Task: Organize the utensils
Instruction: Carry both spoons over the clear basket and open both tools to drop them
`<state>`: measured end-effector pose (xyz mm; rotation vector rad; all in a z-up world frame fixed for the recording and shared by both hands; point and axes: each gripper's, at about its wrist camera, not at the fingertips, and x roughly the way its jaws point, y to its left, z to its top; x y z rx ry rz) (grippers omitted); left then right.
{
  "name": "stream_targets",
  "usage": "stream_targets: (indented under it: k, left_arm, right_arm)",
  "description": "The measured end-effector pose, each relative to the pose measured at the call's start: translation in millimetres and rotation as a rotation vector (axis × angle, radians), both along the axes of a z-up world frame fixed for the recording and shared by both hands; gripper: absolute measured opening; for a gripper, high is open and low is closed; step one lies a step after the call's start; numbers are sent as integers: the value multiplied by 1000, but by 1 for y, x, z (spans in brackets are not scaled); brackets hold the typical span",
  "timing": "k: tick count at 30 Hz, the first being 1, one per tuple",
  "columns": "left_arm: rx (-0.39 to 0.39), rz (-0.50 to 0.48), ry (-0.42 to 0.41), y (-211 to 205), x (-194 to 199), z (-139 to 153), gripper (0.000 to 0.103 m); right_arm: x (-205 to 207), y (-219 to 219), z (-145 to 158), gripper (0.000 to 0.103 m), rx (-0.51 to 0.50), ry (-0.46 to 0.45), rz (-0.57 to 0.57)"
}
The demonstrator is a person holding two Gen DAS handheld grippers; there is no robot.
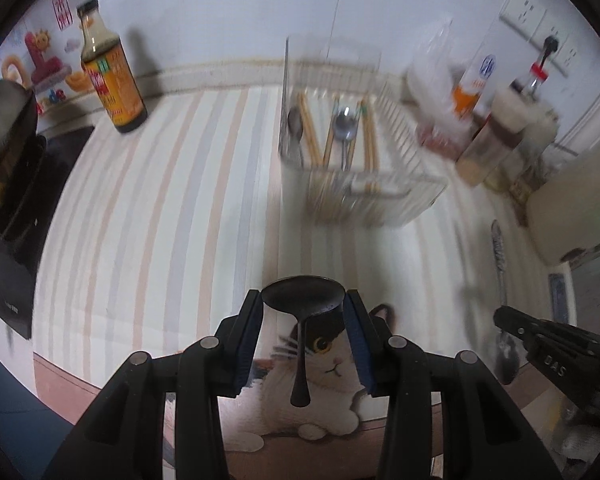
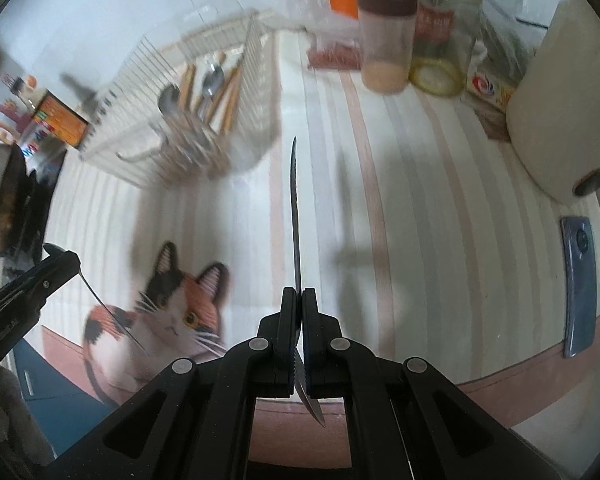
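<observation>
My left tongs (image 1: 303, 322) clamped on spoon (image 1: 303, 300) bowl, handle hanging toward me, above cat picture (image 1: 324, 364) on striped tabletop (image 1: 160, 200). My right tongs (image 2: 299, 320) clamped on serrated knife (image 2: 295, 216), held edge-on. "DAS" readable on right tongs. Wire basket (image 1: 400, 188) ahead holds chopsticks, spoons. Sauce bottle (image 1: 108, 80) label illegible. Open tabletop between tongs and basket.

Both tools are matte black plastic with the same build. The left tool (image 1: 303, 312) has two angular linkage arms on each side, with triangular cut-outs lower down and round silver pivot pins at the joints. Its fingers (image 1: 247, 344) carry dark blue pads on their inner faces. The right tool (image 2: 299, 320) shows matching silver pins and blue-edged pads; from the left wrist view its black side bears raised letters reading "DAS".
</observation>
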<state>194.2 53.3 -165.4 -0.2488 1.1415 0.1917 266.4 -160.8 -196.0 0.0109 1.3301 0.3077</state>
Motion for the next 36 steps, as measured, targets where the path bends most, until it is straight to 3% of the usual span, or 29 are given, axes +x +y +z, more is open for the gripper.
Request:
stream_targets:
  k: [8, 12, 16, 20, 24, 29, 32, 36]
  left_arm:
    - [-9, -12, -111, 0, 4, 56, 38]
    - [-14, -24, -188, 1, 11, 98, 38]
    - [-35, -29, -253, 8, 32, 137, 38]
    - [-56, -32, -263, 19, 63, 153, 38]
    - [-97, -26, -213, 38, 105, 143, 38]
    - [-182, 5, -98, 62, 150, 99, 38]
    - [-227, 24, -27, 73, 171, 68, 38]
    - [-221, 34, 34, 80, 186, 38, 38]
  right_arm:
    - [21, 6, 38, 2, 80, -76, -20]
    - [39, 11, 67, 2, 137, -110, -26]
    - [65, 20, 92, 2, 200, -129, -30]
    - [95, 38, 105, 2, 248, -123, -15]
    - [129, 60, 98, 2, 293, -77, -23]
    - [171, 82, 63, 2, 327, 20, -54]
    - [188, 92, 41, 2, 316, 61, -71]
    - [201, 102, 13, 3, 270, 90, -85]
